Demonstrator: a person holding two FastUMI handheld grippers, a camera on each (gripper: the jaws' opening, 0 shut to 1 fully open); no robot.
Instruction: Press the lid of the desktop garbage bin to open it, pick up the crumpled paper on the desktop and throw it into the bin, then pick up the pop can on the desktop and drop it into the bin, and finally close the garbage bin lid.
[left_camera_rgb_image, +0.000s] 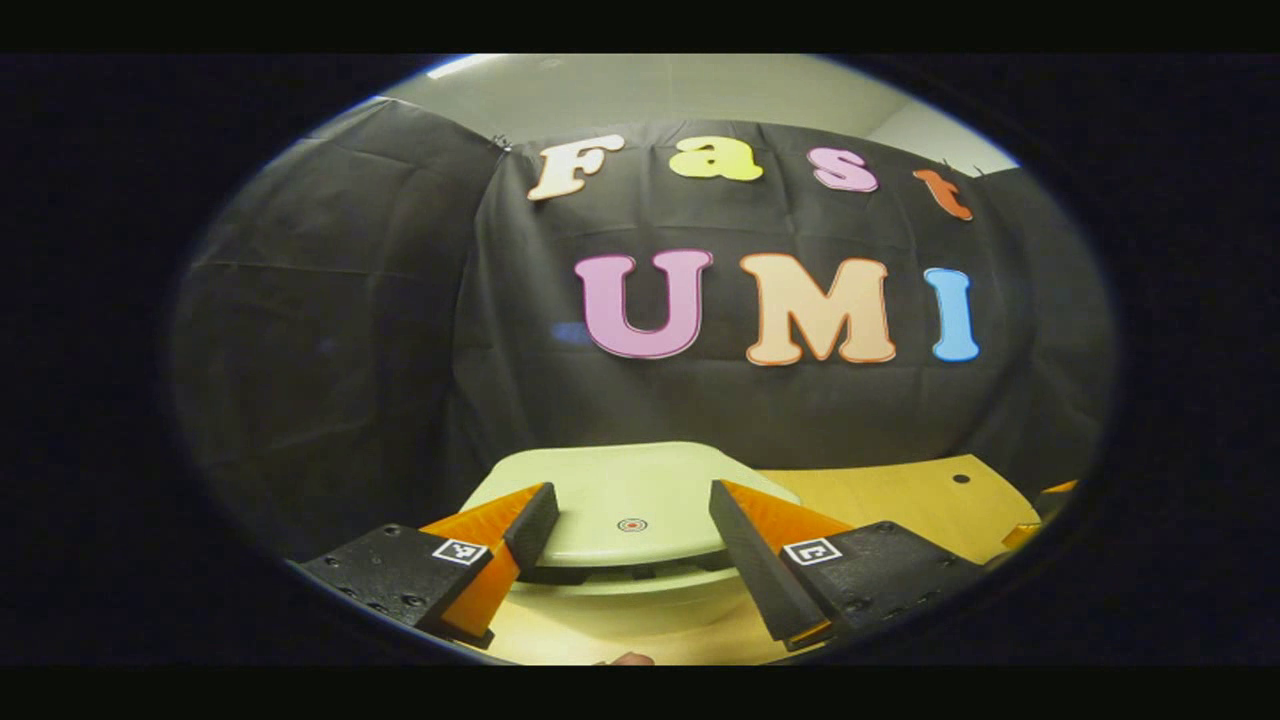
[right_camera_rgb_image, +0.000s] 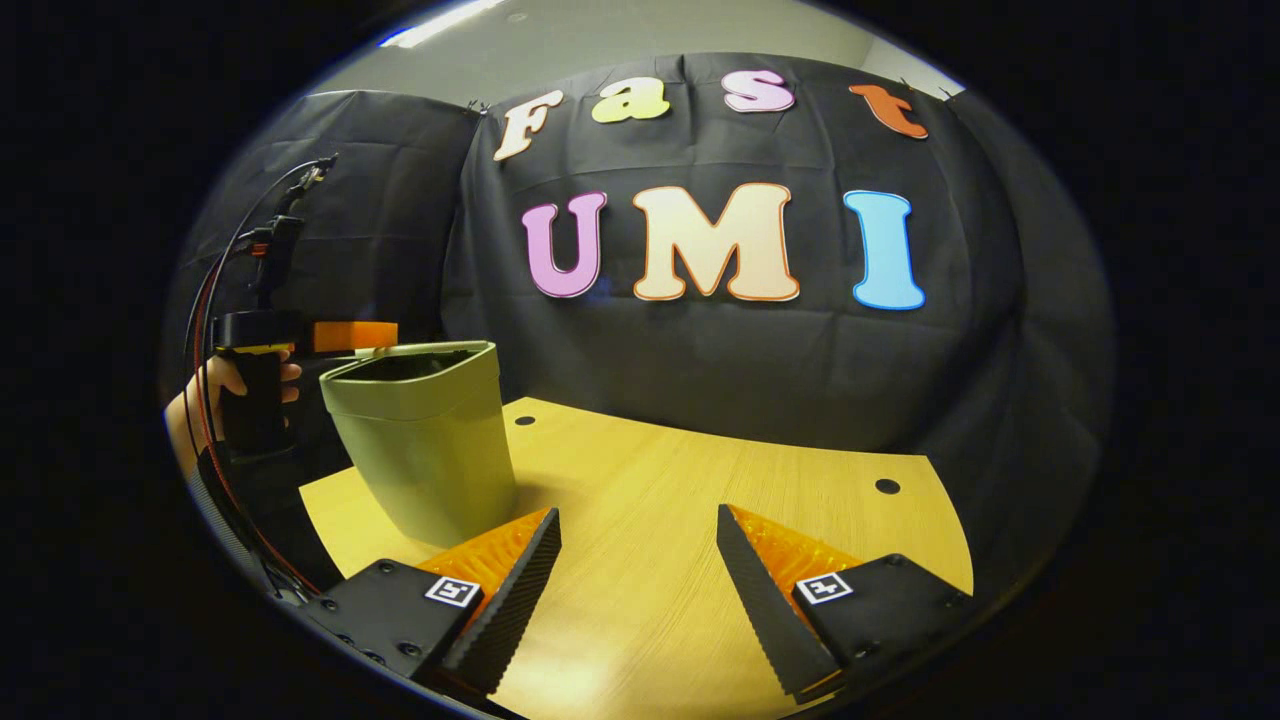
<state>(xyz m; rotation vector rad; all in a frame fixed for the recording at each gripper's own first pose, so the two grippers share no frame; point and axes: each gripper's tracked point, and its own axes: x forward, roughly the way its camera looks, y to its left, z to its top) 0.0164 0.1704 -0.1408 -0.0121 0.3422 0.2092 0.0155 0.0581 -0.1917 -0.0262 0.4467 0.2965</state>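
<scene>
Left gripper (left_camera_rgb_image: 632, 535) over the bin (right_camera_rgb_image: 425, 440) at the tabletop's (right_camera_rgb_image: 700, 520) left edge, fingers open; lid (left_camera_rgb_image: 625, 500) looks closed. Right gripper (right_camera_rgb_image: 640, 580) open, empty. Likely final stage: paper and can nowhere on the tabletop.

A pale green bin (right_camera_rgb_image: 425, 440) is seen on a light wood-grain table (right_camera_rgb_image: 700, 520); a black cloth wall (right_camera_rgb_image: 700, 360) is behind.

Left gripper view: bin (left_camera_rgb_image: 625, 590) body mostly hidden beneath its lid (left_camera_rgb_image: 625, 500); base cut off at bottom edge. Right gripper view: bin interior (right_camera_rgb_image: 405, 368) dark, contents can't be told. Hand (right_camera_rgb_image: 215, 385) partly covered by the left gripper (right_camera_rgb_image: 300, 340); its finger spacing unclear.
</scene>
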